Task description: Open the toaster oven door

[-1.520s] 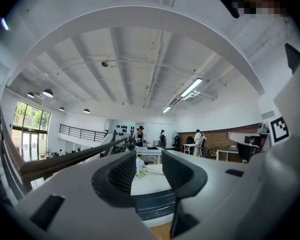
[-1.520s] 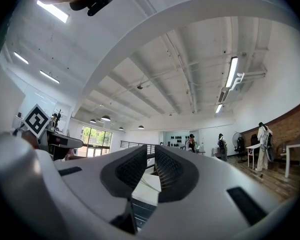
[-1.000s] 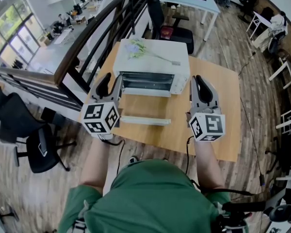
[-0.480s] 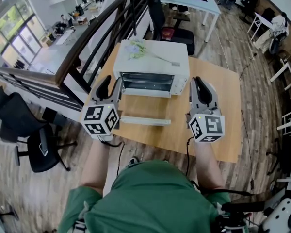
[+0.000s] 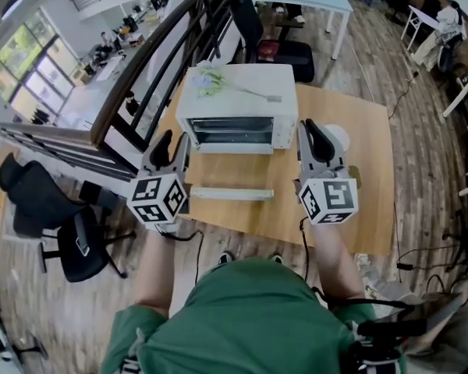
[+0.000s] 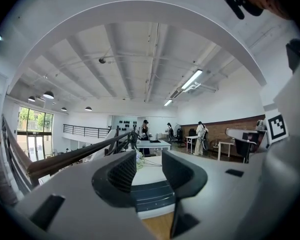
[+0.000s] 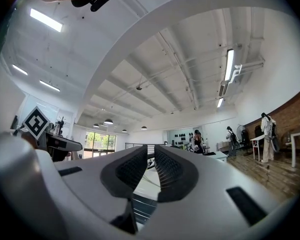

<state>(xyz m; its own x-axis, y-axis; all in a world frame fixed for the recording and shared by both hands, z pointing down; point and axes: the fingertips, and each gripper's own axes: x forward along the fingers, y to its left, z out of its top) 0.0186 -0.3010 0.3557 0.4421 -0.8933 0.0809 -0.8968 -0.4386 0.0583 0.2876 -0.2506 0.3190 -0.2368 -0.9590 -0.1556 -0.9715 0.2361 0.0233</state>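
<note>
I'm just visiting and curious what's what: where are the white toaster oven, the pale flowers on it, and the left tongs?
White boxy metal toaster oven (image 5: pixel 257 76): head view, its flat top.
Pale flower sprig (image 5: pixel 207 80): head view, the blossoms.
Left tongs (image 6: pixel 149 158): left gripper view, midway between the tips.

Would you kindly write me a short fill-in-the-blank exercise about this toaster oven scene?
1. The toaster oven stands on a ____ table.
2. A sprig of flowers lies on ____ of the toaster oven.
3. The left gripper has its jaws ____, with nothing held between them.
4. The person's shirt is ____.

Missing words: wooden; top; apart; green.
</note>
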